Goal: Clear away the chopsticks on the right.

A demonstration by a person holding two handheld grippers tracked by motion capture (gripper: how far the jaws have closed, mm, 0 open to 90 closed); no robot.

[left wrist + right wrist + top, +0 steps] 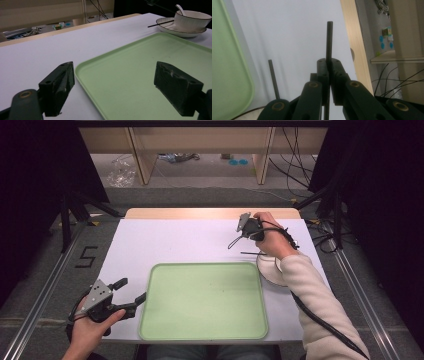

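Two chopsticks: the right gripper [328, 65] clamped one chopstick [329, 40]; the other chopstick [273, 78] lay lower left. The left gripper [113, 87] gaped wide, its view revealing one bowl [192, 21] with a spoon [180, 9].

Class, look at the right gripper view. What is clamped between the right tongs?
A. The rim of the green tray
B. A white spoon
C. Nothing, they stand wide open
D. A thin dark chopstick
D. In the right gripper view the right tongs are closed on a thin dark chopstick that sticks out past their tips, while the green tray lies off to the side, untouched.
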